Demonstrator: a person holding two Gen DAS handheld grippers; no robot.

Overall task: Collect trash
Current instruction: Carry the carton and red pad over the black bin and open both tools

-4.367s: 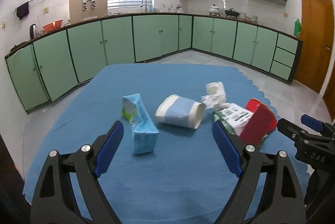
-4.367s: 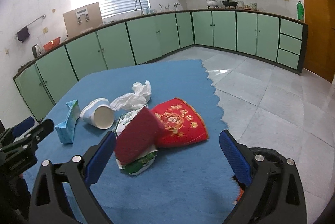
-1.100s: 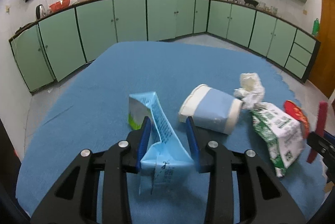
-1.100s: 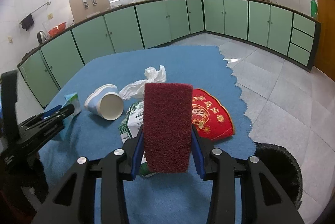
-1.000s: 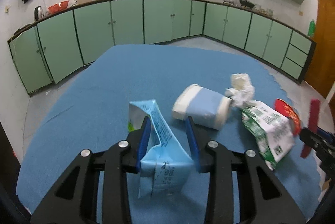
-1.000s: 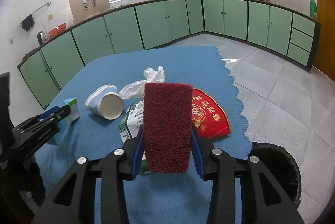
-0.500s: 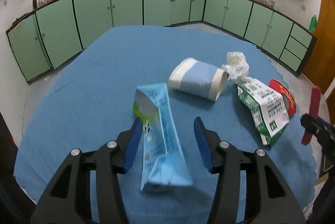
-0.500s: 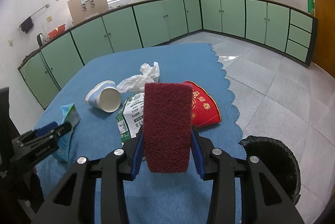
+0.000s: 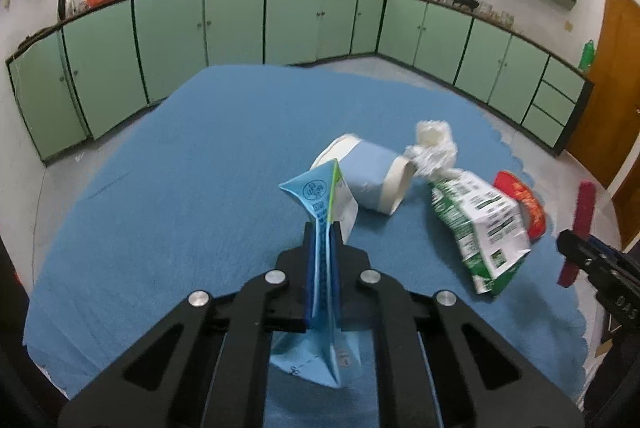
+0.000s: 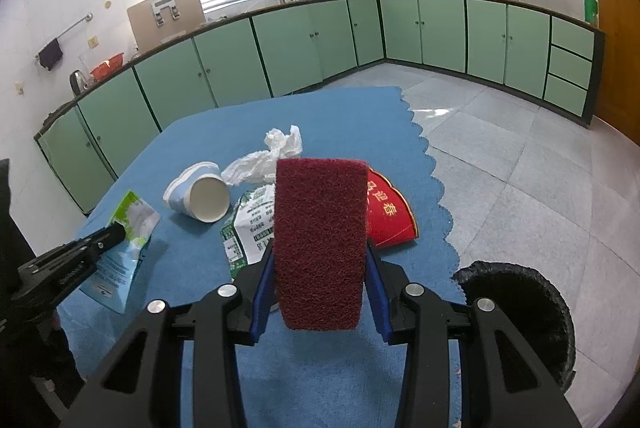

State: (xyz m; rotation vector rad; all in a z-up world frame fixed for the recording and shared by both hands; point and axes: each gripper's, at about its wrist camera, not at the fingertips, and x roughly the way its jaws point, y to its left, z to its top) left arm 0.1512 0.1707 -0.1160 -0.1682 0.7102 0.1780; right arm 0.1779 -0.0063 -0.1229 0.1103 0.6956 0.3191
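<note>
Trash bin [image 10: 516, 312], black-lined, stands on the floor off the tabletop's right edge, nearest the right tool [image 10: 320, 284], clamped on a maroon scouring pad [image 10: 320, 240]; the left tool [image 9: 322, 248] has just closed, pinching the flattened blue carton [image 9: 320, 228]

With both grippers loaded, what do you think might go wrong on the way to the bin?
The left gripper has just closed on the flattened blue carton by a thin fold; it may slip out. The right gripper pinches only the lower part of the red scouring pad, and the bin sits low beside the table.
</note>
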